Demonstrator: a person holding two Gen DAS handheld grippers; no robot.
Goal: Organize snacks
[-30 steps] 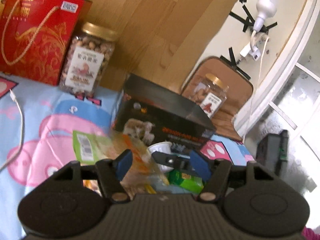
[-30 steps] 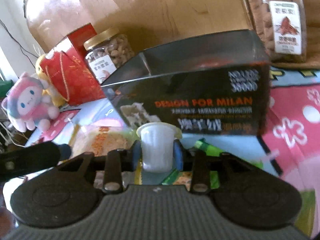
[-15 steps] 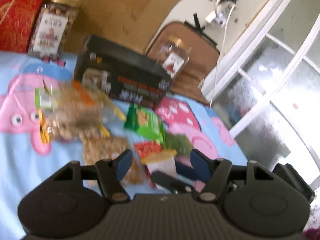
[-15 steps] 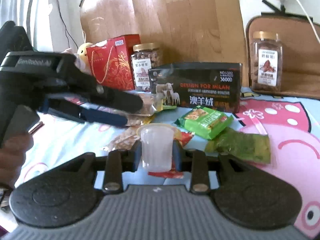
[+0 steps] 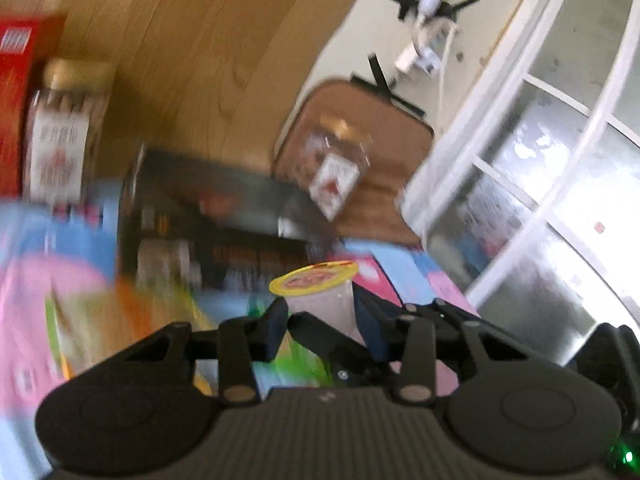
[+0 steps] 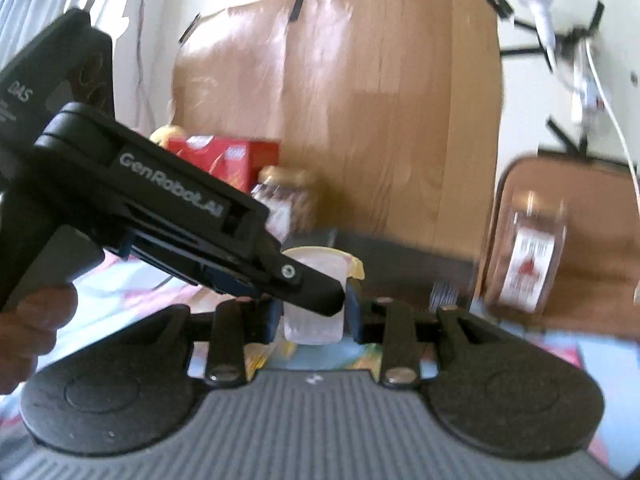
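A clear jelly cup (image 5: 320, 300) with a yellow foil lid sits between the blue pads of both grippers, held in the air. My right gripper (image 6: 314, 316) is shut on the cup (image 6: 316, 276). My left gripper (image 5: 322, 320) has its pads against the cup's sides; its black body (image 6: 168, 208) crosses the right wrist view from the left, with a fingertip over the cup. The right gripper's finger (image 5: 324, 340) lies across the left wrist view in front of the cup. The black open box (image 5: 208, 216) stands behind, blurred.
A nut jar (image 5: 64, 136) and red gift bag (image 5: 12, 96) stand at the back left. A second jar (image 6: 528, 252) stands on a brown cushion (image 6: 592, 208). Snack packets lie blurred on the cartoon cloth (image 5: 40, 292). A window frame (image 5: 520, 120) is on the right.
Both grippers have risen and come together. The left gripper's pads have closed in from wide open onto the cup that the right gripper holds.
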